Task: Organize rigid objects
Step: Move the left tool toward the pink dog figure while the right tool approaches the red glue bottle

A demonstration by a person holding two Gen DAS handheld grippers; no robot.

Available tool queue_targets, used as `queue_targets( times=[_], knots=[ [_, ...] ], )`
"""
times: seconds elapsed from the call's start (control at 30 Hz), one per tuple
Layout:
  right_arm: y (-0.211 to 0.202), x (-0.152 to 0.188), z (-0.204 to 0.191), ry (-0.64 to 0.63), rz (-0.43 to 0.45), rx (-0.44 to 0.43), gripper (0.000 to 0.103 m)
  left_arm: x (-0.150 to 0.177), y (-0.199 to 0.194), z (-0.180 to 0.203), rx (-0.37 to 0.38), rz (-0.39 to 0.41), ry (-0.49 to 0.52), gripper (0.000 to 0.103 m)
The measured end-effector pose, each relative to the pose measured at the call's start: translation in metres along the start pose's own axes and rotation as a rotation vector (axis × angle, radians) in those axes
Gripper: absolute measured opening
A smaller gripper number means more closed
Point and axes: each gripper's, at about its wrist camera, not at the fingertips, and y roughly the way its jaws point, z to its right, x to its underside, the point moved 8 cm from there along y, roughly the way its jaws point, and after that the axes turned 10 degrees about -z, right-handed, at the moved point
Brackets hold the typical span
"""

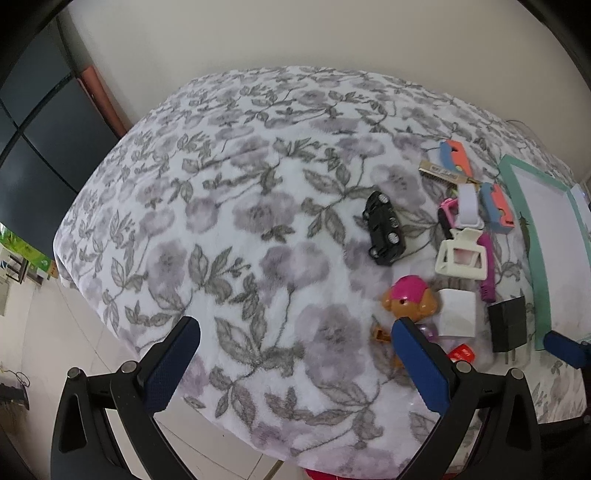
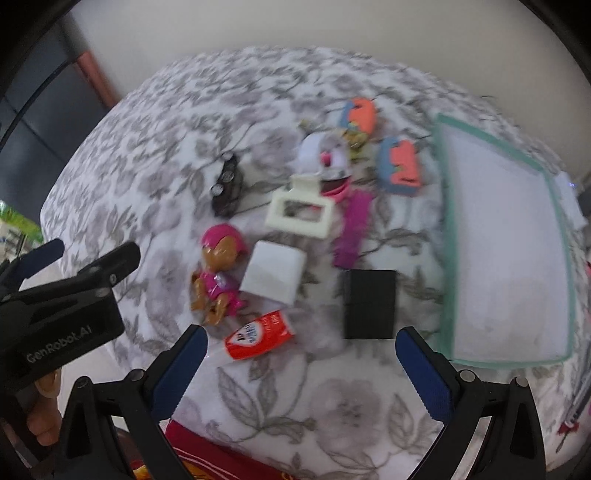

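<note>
A floral blanket [image 1: 258,229], white with grey leaves and pale purple blossoms, covered the raised surface across both views. Behind it, on the far side, stood a plain pale wall [image 1: 295,33]. To the far left hung a dark panelled surface [image 1: 40,122] edged by a reddish-brown strip [image 1: 103,99]. Pale floor tiles [image 1: 55,339] showed at the near left, with a green box [image 1: 22,251] beside them. Red fabric [image 2: 207,454] lay at the near edge in the right wrist view.

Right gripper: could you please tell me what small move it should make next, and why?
Probably ease the right gripper forward and down over the black charger. Its jaws stand open and empty, the charger lies just ahead, and the tray beside it holds nothing yet.
</note>
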Motion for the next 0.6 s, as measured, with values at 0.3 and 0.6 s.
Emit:
queue_targets(
  times=[0.3,0.6],
  knots=[
    [0.026,0.002,-0.016,-0.066,-0.039,-0.064,0.103,0.007,0.029,-0.005,0.039,-0.065,-0.011,0.103],
    [0.050,0.005,-0.039,-0.157,-0.087,-0.072,0.103,0.012,0.057,0.004,0.065,-0.131,0.013,0.103]
  ],
)
